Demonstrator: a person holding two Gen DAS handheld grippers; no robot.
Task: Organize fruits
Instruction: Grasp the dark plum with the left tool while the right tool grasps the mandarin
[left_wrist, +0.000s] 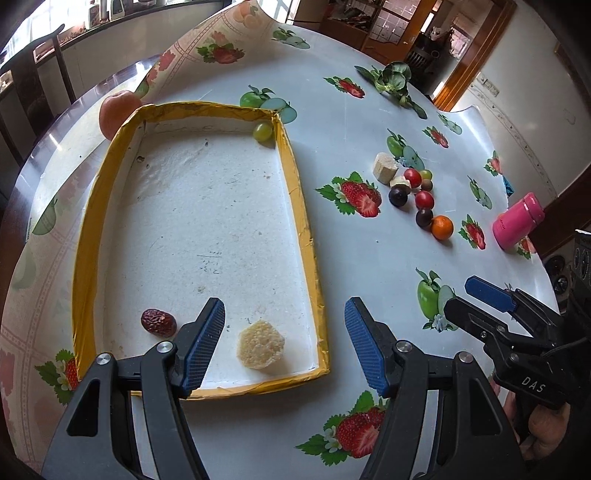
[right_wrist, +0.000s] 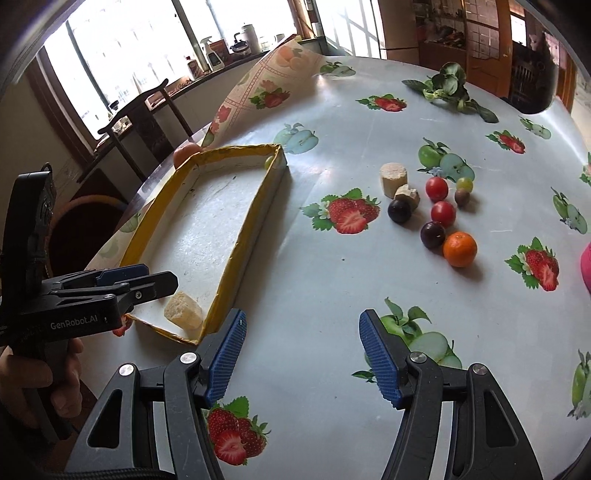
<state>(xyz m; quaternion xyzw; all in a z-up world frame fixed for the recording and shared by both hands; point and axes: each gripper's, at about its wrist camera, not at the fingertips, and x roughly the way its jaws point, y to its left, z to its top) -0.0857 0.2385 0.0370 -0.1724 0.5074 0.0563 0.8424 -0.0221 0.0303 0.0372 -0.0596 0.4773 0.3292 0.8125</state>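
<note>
A yellow-rimmed white tray (left_wrist: 301, 206) (right_wrist: 243, 236) lies on the table. It holds a green grape (left_wrist: 263, 132), a red date (left_wrist: 158, 322) and a pale chunk (left_wrist: 260, 344) (right_wrist: 183, 315). My left gripper (left_wrist: 284, 345) (right_wrist: 133, 280) is open and empty above the tray's near end. A cluster of small fruits sits to the right: an orange (left_wrist: 442, 227) (right_wrist: 460, 249), cherry tomatoes (right_wrist: 436, 187), dark plums (right_wrist: 399, 211) and pale chunks (right_wrist: 393, 178). My right gripper (right_wrist: 303, 358) (left_wrist: 476, 299) is open and empty over bare cloth.
An apple (left_wrist: 119, 110) sits behind the tray. Leafy greens (left_wrist: 393, 79) (right_wrist: 445, 86) lie at the far side. A pink cup (left_wrist: 517, 221) lies on its side at the right. The tablecloth (right_wrist: 266, 88) is folded up at the back. Chairs stand beyond the table.
</note>
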